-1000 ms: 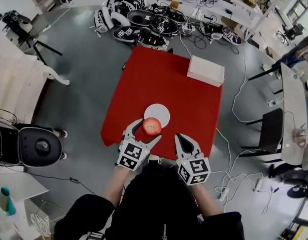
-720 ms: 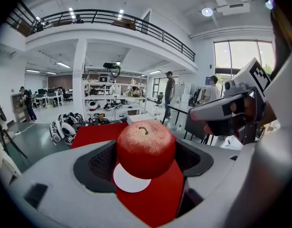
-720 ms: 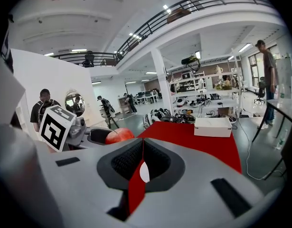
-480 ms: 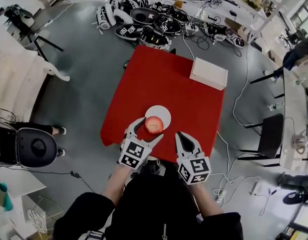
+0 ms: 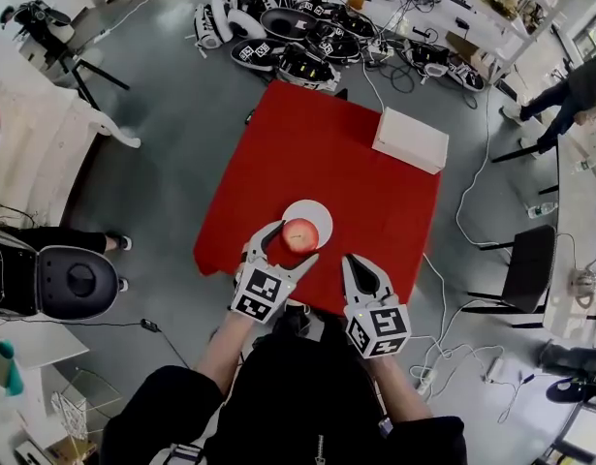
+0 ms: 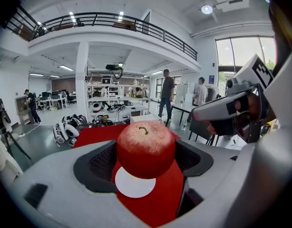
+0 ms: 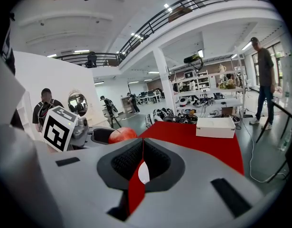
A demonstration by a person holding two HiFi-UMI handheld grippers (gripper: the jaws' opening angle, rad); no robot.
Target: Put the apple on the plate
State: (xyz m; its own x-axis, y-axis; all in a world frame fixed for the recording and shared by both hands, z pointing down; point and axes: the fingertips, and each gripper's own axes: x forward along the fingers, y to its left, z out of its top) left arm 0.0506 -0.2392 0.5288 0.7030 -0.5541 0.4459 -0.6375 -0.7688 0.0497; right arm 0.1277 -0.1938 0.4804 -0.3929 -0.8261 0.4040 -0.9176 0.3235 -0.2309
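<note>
A red apple (image 5: 299, 234) hangs just above the near edge of a white plate (image 5: 318, 211) on the red table (image 5: 312, 148). My left gripper (image 5: 292, 242) is shut on the apple, one jaw on each side. In the left gripper view the apple (image 6: 146, 147) fills the gap between the dark pads (image 6: 100, 163), with the plate (image 6: 133, 188) below it. My right gripper (image 5: 350, 262) is shut and empty, low over the table's near edge to the right of the apple. From the right gripper view the apple (image 7: 122, 135) shows at the left.
A white box (image 5: 410, 139) lies at the table's far right corner. Several helmets and cables (image 5: 278, 37) cover the floor beyond the table. A dark chair (image 5: 528, 260) stands to the right. People walk in the background of both gripper views.
My left gripper has carried the apple a little forward, from in front of the plate to over its near edge. The right gripper has kept still.
</note>
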